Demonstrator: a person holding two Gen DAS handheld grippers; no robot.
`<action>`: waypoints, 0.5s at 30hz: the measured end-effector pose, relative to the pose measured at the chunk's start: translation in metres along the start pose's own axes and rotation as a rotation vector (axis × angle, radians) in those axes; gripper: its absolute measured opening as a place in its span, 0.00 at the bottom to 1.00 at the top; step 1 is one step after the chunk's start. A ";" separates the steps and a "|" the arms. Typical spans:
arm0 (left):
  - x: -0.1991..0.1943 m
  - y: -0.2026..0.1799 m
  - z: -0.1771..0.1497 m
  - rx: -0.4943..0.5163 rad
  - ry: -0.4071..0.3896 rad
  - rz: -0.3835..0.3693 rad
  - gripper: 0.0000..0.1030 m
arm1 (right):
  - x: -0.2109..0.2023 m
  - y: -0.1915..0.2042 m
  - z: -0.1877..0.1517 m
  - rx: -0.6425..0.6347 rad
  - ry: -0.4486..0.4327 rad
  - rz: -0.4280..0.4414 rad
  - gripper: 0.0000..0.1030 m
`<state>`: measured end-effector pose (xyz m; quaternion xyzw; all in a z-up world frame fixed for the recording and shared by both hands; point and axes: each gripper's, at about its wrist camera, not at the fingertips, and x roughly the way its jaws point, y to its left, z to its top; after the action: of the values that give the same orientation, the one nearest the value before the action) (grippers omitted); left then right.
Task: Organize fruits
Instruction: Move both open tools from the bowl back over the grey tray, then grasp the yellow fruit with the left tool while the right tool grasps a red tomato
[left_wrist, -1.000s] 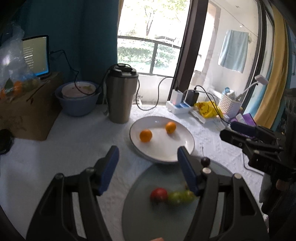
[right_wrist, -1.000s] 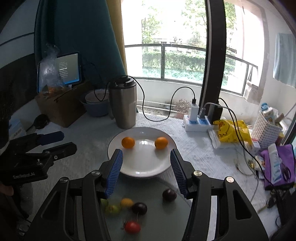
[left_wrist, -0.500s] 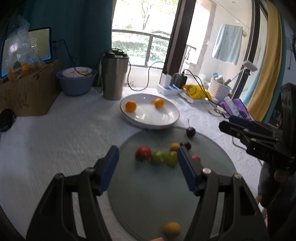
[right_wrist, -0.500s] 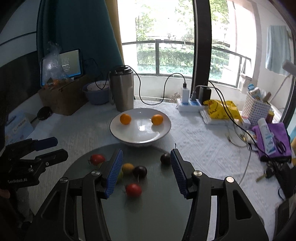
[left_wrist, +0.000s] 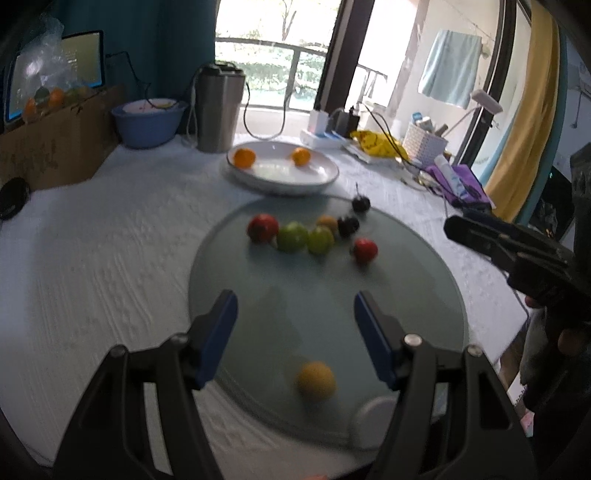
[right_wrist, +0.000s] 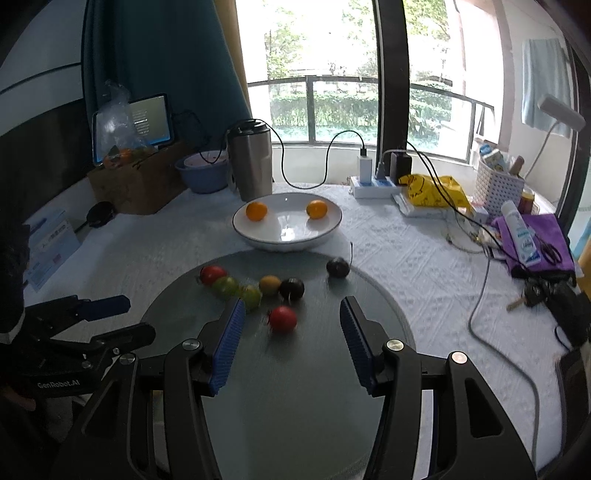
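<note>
- Left gripper (left_wrist: 293, 314): released, empty, above the round glass board (left_wrist: 424, 295).
- Right gripper (right_wrist: 291, 339): released, empty, above the same board.
- Small fruits (right_wrist: 282, 319): scattered on the board.
- Two oranges (right_wrist: 256, 211): in the white bowl (right_wrist: 288, 242) just beyond the board.

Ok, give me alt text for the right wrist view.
The open, empty right claw hovers over a round glass board scattered with small red, green, yellow and dark fruits; behind it a white plate holds two oranges.
</note>
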<state>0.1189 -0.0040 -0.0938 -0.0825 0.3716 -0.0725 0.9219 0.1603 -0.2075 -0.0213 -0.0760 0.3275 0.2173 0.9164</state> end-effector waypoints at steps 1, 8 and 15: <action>0.001 -0.002 -0.004 0.006 0.011 0.000 0.65 | -0.002 0.000 -0.004 0.005 0.003 0.001 0.55; 0.008 -0.008 -0.029 0.051 0.090 -0.008 0.65 | -0.005 0.001 -0.028 0.035 0.040 0.003 0.55; 0.012 -0.015 -0.042 0.098 0.123 -0.016 0.53 | 0.004 -0.004 -0.035 0.057 0.070 0.006 0.55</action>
<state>0.0976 -0.0254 -0.1285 -0.0354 0.4230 -0.1030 0.8996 0.1452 -0.2196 -0.0507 -0.0566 0.3655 0.2078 0.9055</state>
